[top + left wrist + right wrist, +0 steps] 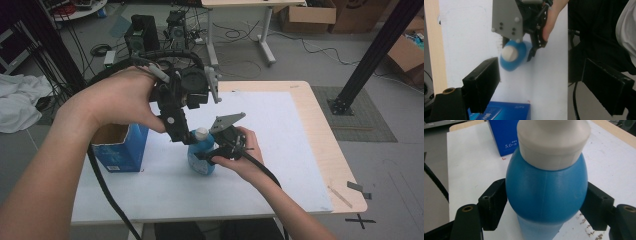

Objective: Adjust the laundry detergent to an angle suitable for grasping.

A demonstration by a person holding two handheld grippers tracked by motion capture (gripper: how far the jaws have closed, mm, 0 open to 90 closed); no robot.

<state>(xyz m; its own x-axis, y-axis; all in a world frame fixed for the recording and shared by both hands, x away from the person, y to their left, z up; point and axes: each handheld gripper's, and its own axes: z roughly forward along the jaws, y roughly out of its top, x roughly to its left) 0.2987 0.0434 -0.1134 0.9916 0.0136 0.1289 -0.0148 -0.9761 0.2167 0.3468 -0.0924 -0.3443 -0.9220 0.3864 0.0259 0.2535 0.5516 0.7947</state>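
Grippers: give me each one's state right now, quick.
Left gripper: open, nothing between the jaws, above the bottle.
Right gripper: shut on the bottle.

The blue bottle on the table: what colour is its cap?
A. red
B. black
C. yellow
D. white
D: the blue bottle carries a white cap, seen up close in the right gripper view and again from above in the high view.
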